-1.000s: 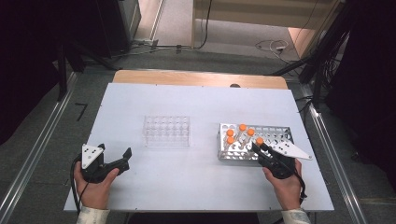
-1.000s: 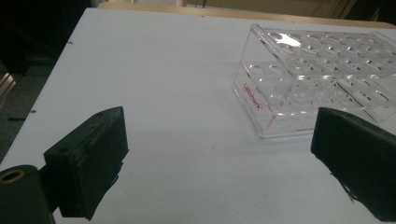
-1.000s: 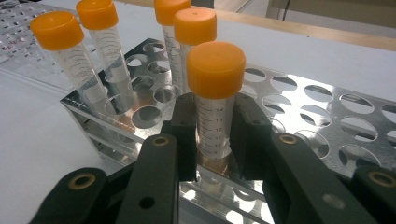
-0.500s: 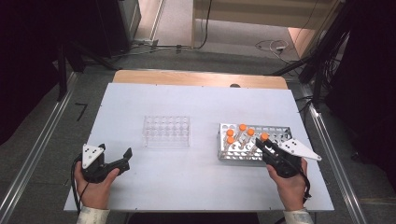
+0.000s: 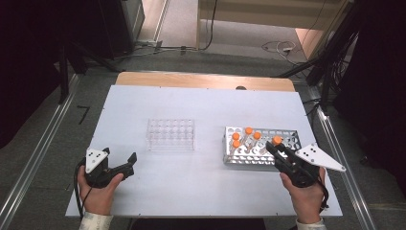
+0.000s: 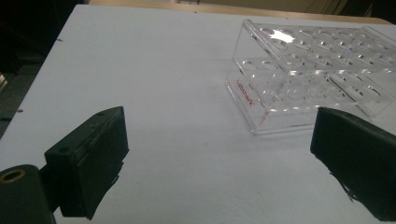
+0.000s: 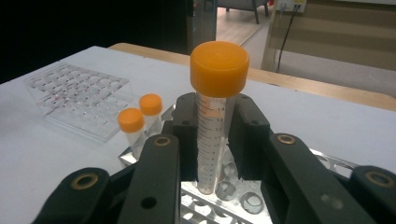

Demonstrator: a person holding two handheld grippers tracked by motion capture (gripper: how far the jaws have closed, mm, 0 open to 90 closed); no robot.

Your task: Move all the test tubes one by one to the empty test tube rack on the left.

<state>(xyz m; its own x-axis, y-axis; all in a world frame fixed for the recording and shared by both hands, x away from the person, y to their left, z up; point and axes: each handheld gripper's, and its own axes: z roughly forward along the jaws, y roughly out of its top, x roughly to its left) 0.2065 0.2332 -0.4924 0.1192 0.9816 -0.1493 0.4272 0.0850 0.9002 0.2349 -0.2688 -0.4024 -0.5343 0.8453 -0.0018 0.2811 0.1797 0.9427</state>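
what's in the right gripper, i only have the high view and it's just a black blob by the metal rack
Observer: The right gripper is shut on a clear tube with an orange cap, held upright between the pads.
Operator: is the tube out of the rack
Observer: Its bottom end sits just above the holes of the metal rack, seemingly clear of them.
Operator: what about the left one
Observer: The left gripper is open with nothing between its jaws, facing a corner of the clear plastic rack.
Operator: anything in that clear rack
Observer: Its visible holes look empty, and red lettering runs along its near end.
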